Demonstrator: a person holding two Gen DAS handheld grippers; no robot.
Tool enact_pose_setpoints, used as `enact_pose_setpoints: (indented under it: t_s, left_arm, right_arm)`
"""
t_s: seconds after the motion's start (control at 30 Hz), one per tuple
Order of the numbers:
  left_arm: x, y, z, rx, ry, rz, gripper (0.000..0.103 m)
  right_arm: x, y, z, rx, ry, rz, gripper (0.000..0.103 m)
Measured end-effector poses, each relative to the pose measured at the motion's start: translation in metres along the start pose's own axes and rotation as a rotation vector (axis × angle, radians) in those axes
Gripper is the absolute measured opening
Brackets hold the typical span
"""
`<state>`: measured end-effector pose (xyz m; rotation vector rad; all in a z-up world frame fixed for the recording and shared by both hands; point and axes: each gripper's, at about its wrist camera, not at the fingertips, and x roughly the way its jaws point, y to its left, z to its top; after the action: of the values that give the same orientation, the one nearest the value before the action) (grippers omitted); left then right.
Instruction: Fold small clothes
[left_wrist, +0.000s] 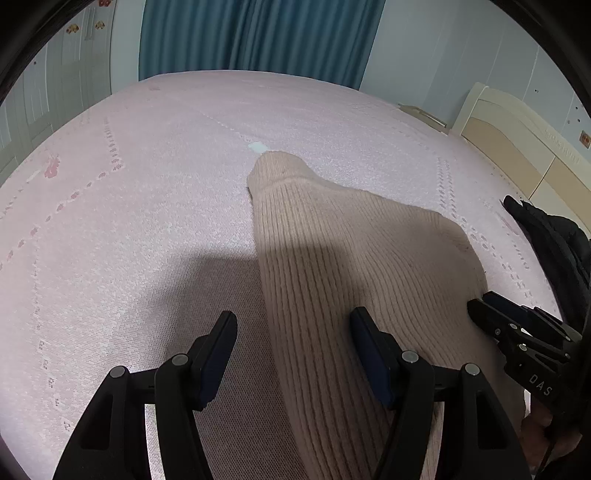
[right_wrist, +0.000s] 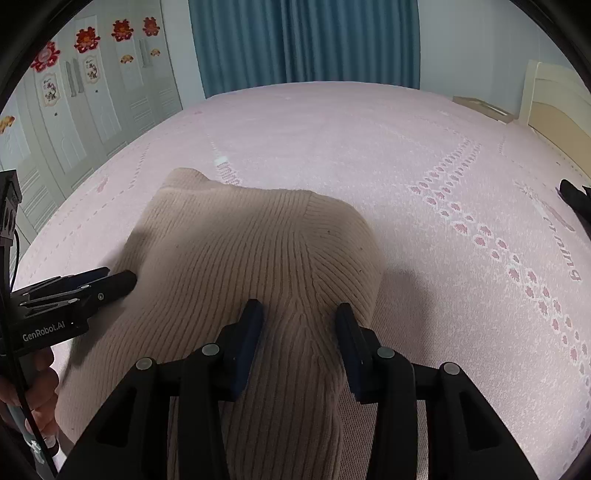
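Observation:
A beige ribbed knit garment (left_wrist: 354, 258) lies folded on the pink bed (left_wrist: 129, 221). My left gripper (left_wrist: 293, 325) stands open over the garment's left edge. One finger is on the bedcover and the other on the knit, and neither is pinching. My right gripper (right_wrist: 299, 314) sits at the near right part of the garment (right_wrist: 236, 236). A ridge of knit is gathered between its pads, and creases run to that spot. The left wrist view shows the right gripper (left_wrist: 480, 308) at the garment's right edge. The right wrist view shows the left gripper (right_wrist: 125, 278) at its left edge.
A dark piece of clothing (left_wrist: 546, 236) lies on the bed at the right, also seen in the right wrist view (right_wrist: 576, 199). Blue curtains (right_wrist: 303, 40) hang behind the bed, wardrobe doors (right_wrist: 74, 110) stand on the left, and a cream headboard (left_wrist: 517, 140) is on the right.

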<state>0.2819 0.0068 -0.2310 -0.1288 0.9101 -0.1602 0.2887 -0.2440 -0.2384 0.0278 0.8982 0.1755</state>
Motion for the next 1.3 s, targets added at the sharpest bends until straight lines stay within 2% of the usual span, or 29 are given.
enact_pose_setpoints:
  t_s: [0.73, 1.3]
  left_arm:
    - [-0.007, -0.002, -0.001, 0.035, 0.004, 0.039, 0.064]
    - [-0.036, -0.003, -0.016, 0.019, 0.026, 0.032, 0.063]
  right_arm:
    - [0.000, -0.005, 0.004, 0.036, 0.037, 0.013, 0.043]
    - [-0.026, -0.015, -0.004, 0.072, 0.070, 0.013, 0.045]
